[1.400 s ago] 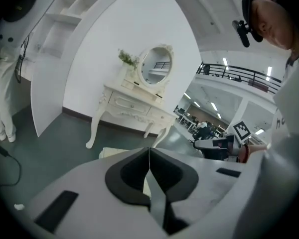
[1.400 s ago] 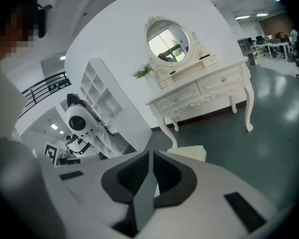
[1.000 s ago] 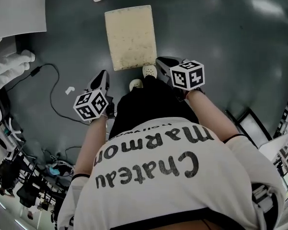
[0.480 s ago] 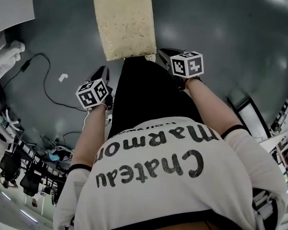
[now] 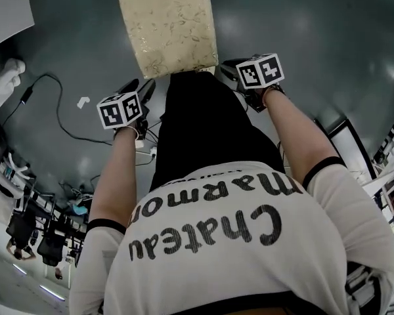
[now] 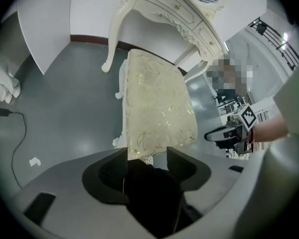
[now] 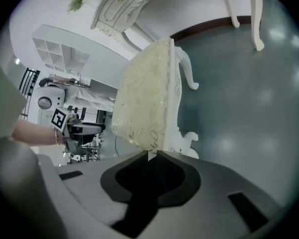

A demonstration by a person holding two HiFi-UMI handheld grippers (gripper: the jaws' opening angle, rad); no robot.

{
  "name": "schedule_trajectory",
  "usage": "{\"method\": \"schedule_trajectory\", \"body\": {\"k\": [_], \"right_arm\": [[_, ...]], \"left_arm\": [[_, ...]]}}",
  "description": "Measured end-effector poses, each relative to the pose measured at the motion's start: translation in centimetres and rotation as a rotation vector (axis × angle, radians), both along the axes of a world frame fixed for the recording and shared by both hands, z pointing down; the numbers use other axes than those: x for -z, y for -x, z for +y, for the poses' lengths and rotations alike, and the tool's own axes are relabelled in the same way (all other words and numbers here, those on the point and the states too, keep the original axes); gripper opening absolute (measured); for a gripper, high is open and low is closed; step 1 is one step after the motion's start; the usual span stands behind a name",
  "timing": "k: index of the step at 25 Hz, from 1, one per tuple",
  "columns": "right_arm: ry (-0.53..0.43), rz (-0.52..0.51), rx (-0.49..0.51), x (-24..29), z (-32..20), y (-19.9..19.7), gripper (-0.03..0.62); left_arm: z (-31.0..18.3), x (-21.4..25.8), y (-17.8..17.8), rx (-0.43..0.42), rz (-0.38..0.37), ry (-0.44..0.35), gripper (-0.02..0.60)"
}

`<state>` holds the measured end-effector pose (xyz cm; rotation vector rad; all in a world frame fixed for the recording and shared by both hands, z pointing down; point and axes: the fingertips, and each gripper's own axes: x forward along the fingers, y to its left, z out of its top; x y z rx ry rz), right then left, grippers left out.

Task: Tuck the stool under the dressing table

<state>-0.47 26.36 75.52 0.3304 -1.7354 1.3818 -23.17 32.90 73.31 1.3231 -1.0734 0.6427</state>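
The stool (image 5: 167,25) has a cream, gold-patterned cushion and white carved legs and stands on the grey floor at the top of the head view. The white dressing table (image 6: 174,9) stands beyond it. My left gripper (image 5: 146,85) hangs by the cushion's near left corner. Its jaws are opening, with only the stool's near edge (image 6: 149,151) showing past the gap. My right gripper (image 5: 224,68) is by the near right corner, shut with nothing in it. In the right gripper view the jaws meet just below the cushion (image 7: 147,98).
A black cable (image 5: 52,110) and a white scrap (image 5: 83,101) lie on the floor to the left. A white cloth bundle (image 5: 6,74) and a white panel (image 5: 6,5) sit at the far left. The person's black trousers (image 5: 203,130) fill the space between the grippers.
Both grippers have dropped and moved in towards the stool's near end. The person has bent forward, so the stool looks larger and closer.
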Motion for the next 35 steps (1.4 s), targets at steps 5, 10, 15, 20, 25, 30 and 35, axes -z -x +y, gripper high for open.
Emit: {"method": "schedule_trajectory", "body": {"k": [5,10,15,20,25,30,35], "right_arm": [[0.099,-0.001,0.061,0.4,1.2,1.0,0.273],[0.041,0.055,0.035,-1.6,0.1,2.3,0.304],[0.034,0.122,0.068,-2.7,-0.1,3.8,0.308],[0.046,0.141,0.084,-2.7,-0.1,3.6,0.307],[0.008,0.157,0.056,-3.5,0.2,3.3,0.293],[-0.013,0.167,0.047,-3.4,-0.4,3.7,0.27],[-0.022,0.181,0.026,-2.8,-0.7,3.0,0.261]], "left_arm": [[-1.2,-1.2,0.9,0.048,0.041,0.061,0.229],[-1.7,-3.1,1.1,-0.014,0.09,0.083,0.255],[-2.8,-3.5,0.4,-0.125,0.129,0.08,0.275],[-3.0,-3.5,0.1,-0.229,0.138,0.093,0.265],[-2.9,-4.2,-0.1,-0.214,0.091,0.071,0.25],[-3.3,-4.1,0.2,-0.14,0.068,0.071,0.233],[-3.9,-3.5,-0.6,-0.159,0.083,0.1,0.229]]}}
